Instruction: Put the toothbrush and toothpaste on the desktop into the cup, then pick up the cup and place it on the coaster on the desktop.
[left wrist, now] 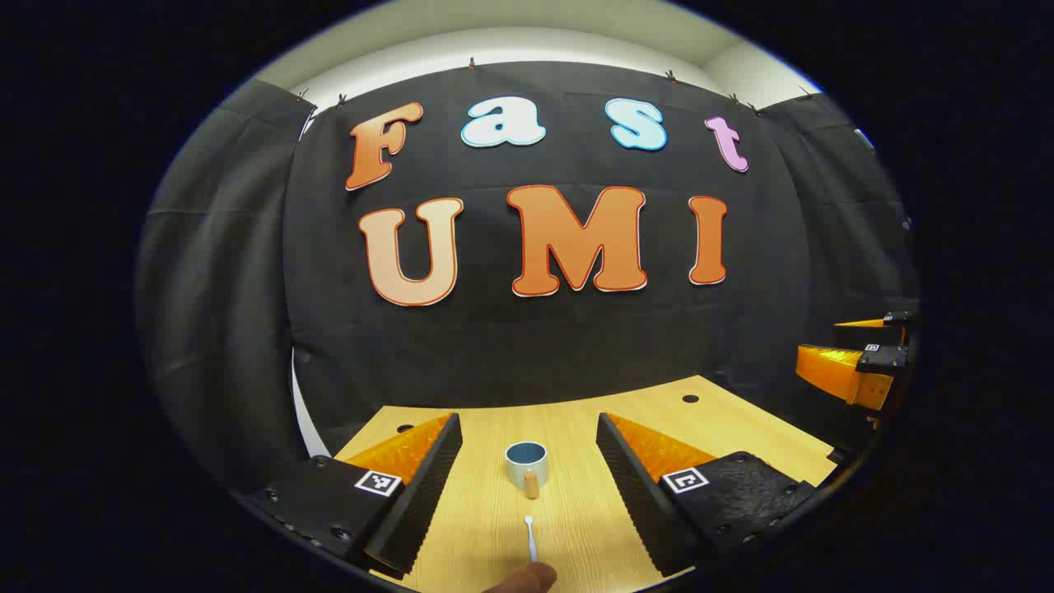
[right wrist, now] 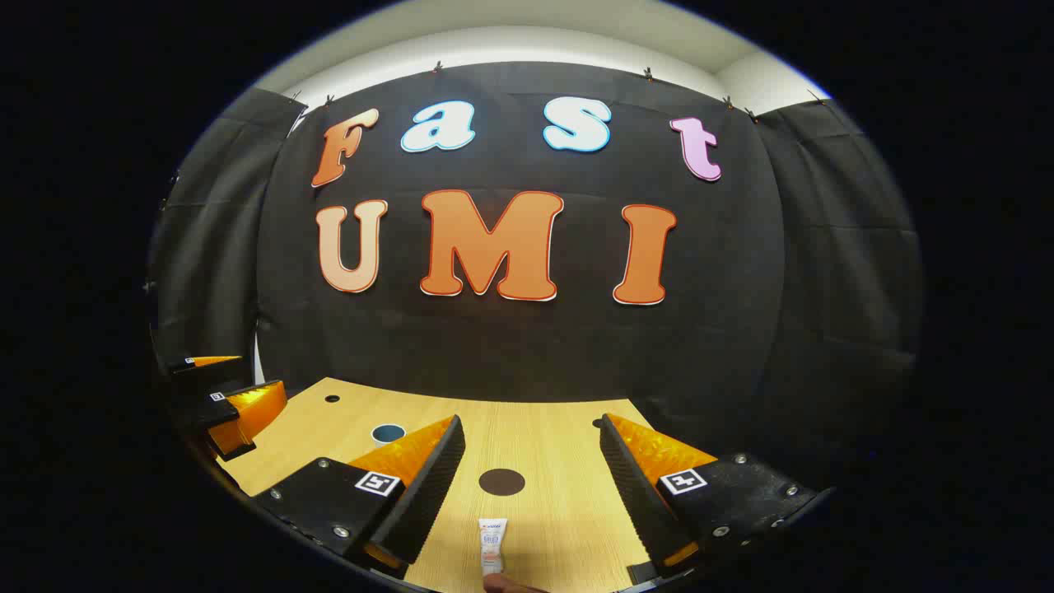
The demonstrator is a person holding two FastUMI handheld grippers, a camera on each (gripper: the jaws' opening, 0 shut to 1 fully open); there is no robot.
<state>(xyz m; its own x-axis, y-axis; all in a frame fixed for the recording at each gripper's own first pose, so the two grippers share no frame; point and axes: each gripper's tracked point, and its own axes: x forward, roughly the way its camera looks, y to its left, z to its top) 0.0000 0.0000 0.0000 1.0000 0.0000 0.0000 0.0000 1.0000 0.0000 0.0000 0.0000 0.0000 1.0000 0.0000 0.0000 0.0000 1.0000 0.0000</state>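
Toothbrush [left wrist: 531, 537] between wide-open left gripper [left wrist: 529, 461], toothpaste [right wrist: 492, 543] between wide-open right gripper [right wrist: 531, 461], both holding nothing

In the left gripper view, the left gripper [left wrist: 529, 461] fills the lower part of the frame with 2 wedge-shaped fingers [left wrist: 428, 486]: black ribbed pads on the inner faces, translucent orange ridged plastic on top. Each finger sits on a black block studded with round screws and carrying 1 small white square with a black pattern. At the right edge of that frame the right gripper [left wrist: 860, 350] has the same orange wedges and black blocks with white squares. In the right gripper view, its fingers [right wrist: 650, 486] look alike at the bottom, with silver screw heads on the blocks.
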